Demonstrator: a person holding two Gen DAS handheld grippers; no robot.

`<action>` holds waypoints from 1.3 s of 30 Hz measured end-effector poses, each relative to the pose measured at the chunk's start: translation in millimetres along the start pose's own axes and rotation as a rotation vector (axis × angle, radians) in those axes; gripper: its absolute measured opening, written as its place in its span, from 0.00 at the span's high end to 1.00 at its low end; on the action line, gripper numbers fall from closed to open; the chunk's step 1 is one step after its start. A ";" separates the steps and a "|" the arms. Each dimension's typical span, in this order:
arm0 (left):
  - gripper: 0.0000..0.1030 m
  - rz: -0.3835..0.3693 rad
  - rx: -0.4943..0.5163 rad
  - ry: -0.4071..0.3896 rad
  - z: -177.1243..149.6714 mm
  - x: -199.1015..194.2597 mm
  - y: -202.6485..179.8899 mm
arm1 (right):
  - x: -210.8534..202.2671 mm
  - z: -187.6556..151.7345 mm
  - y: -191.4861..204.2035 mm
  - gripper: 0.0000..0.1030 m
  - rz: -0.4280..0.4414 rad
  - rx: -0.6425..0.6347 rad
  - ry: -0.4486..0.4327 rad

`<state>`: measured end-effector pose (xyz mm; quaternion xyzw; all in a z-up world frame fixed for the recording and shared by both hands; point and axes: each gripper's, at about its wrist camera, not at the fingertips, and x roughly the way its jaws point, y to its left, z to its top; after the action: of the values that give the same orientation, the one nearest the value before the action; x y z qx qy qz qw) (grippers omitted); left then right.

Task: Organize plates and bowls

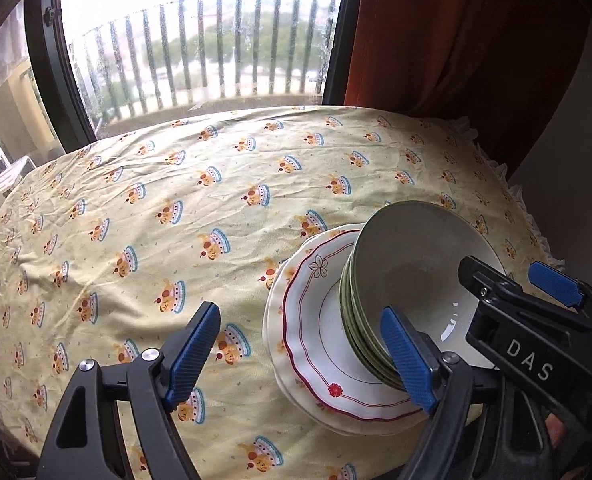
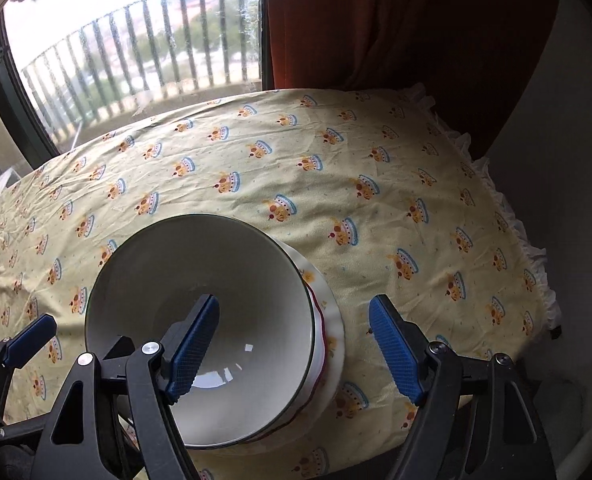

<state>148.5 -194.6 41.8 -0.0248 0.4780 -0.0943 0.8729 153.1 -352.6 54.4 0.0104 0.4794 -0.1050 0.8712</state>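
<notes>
A round table under a crumpled pale-yellow cloth printed with small cakes (image 1: 144, 184) stands before a window with balcony railings (image 1: 200, 52) and a rust-red curtain (image 1: 447, 40). Near the table's close edge sits one pile: nested glazed bowls, green outside and cream within (image 1: 407, 264), resting on a white scalloped plate with a red line border and flower motifs (image 1: 315, 344), which lies on at least one more plain cream plate.

The left gripper (image 1: 299, 360), black with blue ribbed pads, stands wide and holds nothing; its right pad is close beside the bowls' wall. The right gripper (image 2: 296, 350) is likewise spread wide and empty — one pad hangs over the top bowl's hollow, the other outside the pile.

The crockery looks stiff, smooth-glazed, breakable and, stacked, probably heavy. A rim pinch suits a single bowl — the whole pile would likely need both grippers under the lowest plate's edge.
</notes>
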 end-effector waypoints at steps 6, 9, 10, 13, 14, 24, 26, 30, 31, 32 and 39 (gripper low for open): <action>0.08 0.006 -0.002 -0.105 -10.0 -30.4 39.0 | -47.7 -14.6 17.1 0.20 0.031 0.032 -0.133; 0.00 0.070 -0.025 -0.178 -24.2 -39.7 57.8 | -58.7 -28.7 29.9 0.17 0.079 0.006 -0.182; 0.00 0.084 -0.035 -0.187 -28.7 -40.7 63.0 | -61.5 -34.4 34.2 0.16 0.095 -0.007 -0.199; 0.00 0.143 -0.084 -0.240 -48.9 -47.8 78.8 | -61.6 -52.0 44.2 0.13 0.145 -0.045 -0.242; 0.00 0.168 -0.101 -0.270 -56.8 -51.2 82.3 | -60.6 -59.4 47.6 0.12 0.166 -0.064 -0.257; 0.00 0.314 -0.282 -0.414 -141.7 -81.8 86.1 | -52.6 -132.5 44.0 0.07 0.292 -0.170 -0.302; 0.00 0.334 -0.276 -0.410 -152.4 -87.7 83.1 | -58.2 -144.1 39.3 0.06 0.302 -0.184 -0.325; 0.00 0.360 -0.236 -0.425 -167.6 -94.0 72.5 | -67.1 -159.7 35.2 0.02 0.302 -0.220 -0.375; 0.00 0.361 -0.229 -0.430 -170.3 -95.5 69.0 | -68.5 -161.3 33.9 0.02 0.304 -0.216 -0.385; 0.00 0.354 -0.227 -0.429 -171.6 -96.2 67.1 | -69.6 -162.0 32.6 0.02 0.305 -0.206 -0.391; 0.00 0.311 -0.219 -0.452 -167.9 -99.4 63.0 | -76.5 -159.4 27.7 0.01 0.313 -0.160 -0.426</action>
<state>-35.8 -106.2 24.9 -0.0660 0.2768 0.1006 0.9534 -14.1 -293.4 30.0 -0.0069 0.2847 0.0693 0.9561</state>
